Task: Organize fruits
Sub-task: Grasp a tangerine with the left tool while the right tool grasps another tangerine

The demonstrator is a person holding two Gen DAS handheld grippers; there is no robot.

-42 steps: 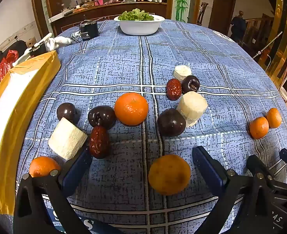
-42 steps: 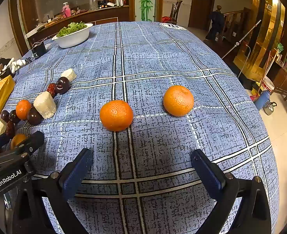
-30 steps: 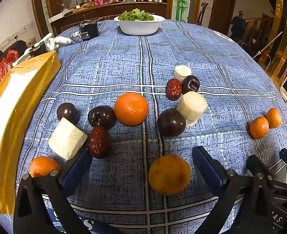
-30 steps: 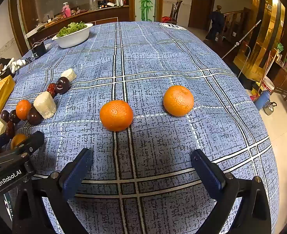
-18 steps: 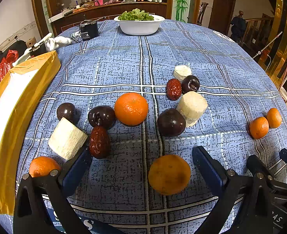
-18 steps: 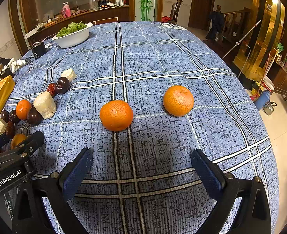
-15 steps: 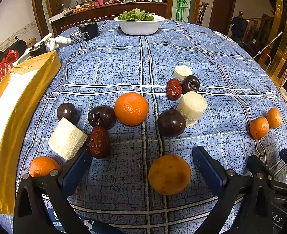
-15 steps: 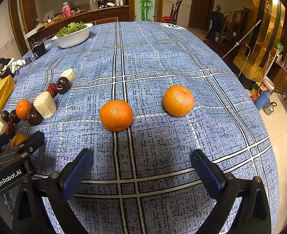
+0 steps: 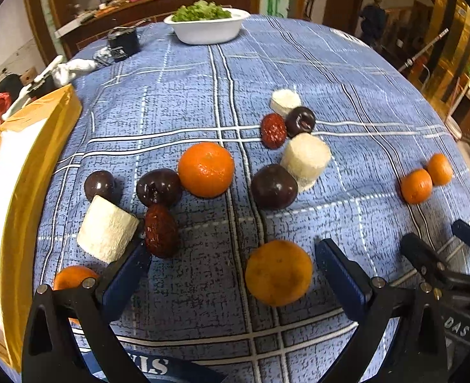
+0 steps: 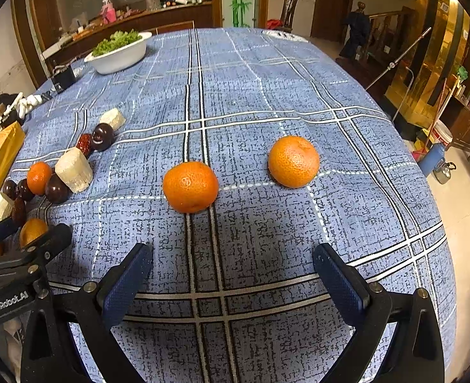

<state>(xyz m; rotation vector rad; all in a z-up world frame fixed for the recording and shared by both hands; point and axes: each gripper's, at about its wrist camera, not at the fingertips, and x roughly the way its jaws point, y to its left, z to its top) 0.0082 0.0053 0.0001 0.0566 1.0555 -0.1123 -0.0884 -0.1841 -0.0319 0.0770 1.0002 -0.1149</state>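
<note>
A white bowl [image 9: 207, 33] of greens sits far across the blue plaid tablecloth [image 9: 184, 102], near a small black box [image 9: 123, 44].

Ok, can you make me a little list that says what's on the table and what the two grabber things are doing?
table cover: blue checked cloth
oranges by right gripper: two, one near, one farther right, apart
orange by left gripper: one, between the open fingers, not touched
mixed pile: dark plums, red dates, white chunks, another orange
far end: white bowl of greens
left side: yellow box
left gripper: open, holding nothing
right gripper: open, holding nothing
</note>
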